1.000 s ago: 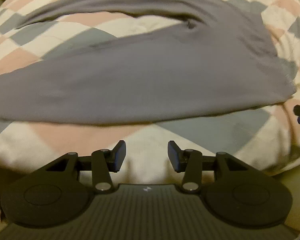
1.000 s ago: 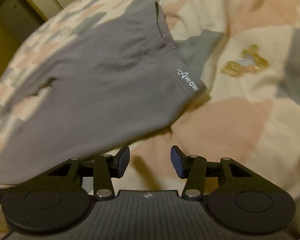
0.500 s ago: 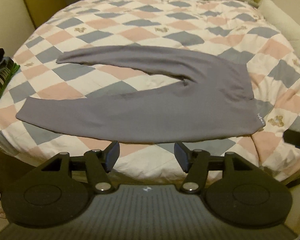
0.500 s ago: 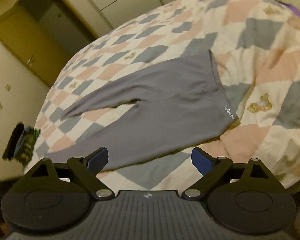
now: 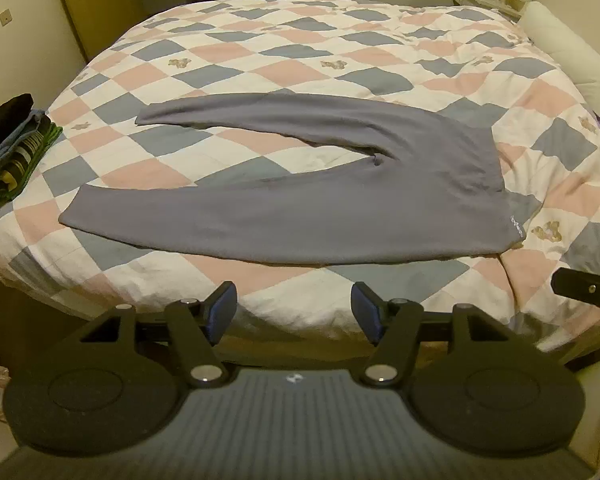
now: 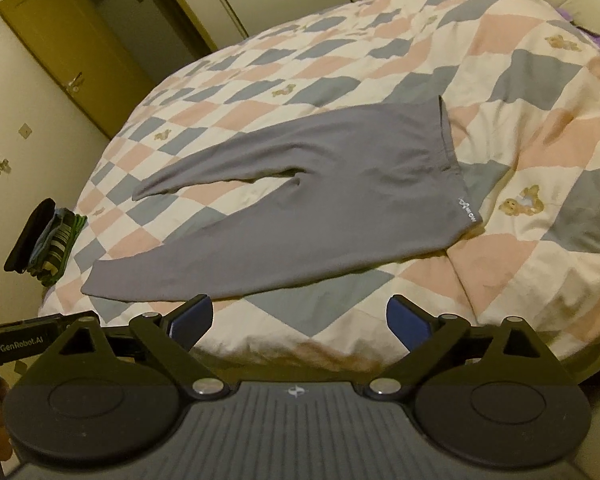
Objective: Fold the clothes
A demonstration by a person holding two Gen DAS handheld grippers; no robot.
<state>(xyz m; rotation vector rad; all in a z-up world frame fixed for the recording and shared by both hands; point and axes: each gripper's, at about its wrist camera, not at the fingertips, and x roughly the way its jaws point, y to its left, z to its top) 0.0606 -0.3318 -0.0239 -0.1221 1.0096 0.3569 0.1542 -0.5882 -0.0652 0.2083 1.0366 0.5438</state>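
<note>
Grey leggings (image 5: 284,208) lie flat across the middle of the quilt (image 5: 300,52), legs splayed in a V toward frame left, waistband (image 6: 456,168) at frame right with a small white logo at its lower corner.

Left gripper (image 5: 294,312): jaws apart, nothing between them, hovering off the near bed edge at bottom centre. Right gripper (image 6: 299,320): jaws spread wider, also empty, in the same spot in its own view.

Handling, judged: thin knit, light and limp, will drape and stretch rather than hold shape; not fragile. A pinch on a single edge should drag the layer cleanly (quilt surface looks soft, so it may ruck underneath). Likely holds: lower waistband corner by the logo, and the near cuff (image 5: 70,216) at left centre.

Edges and room: near leg runs close along the bed's front edge; cuff sits near the left edge. Open quilt fills the upper half. Folded clothes stack (image 5: 12,148) at far left, well apart from the cuffs.
</note>
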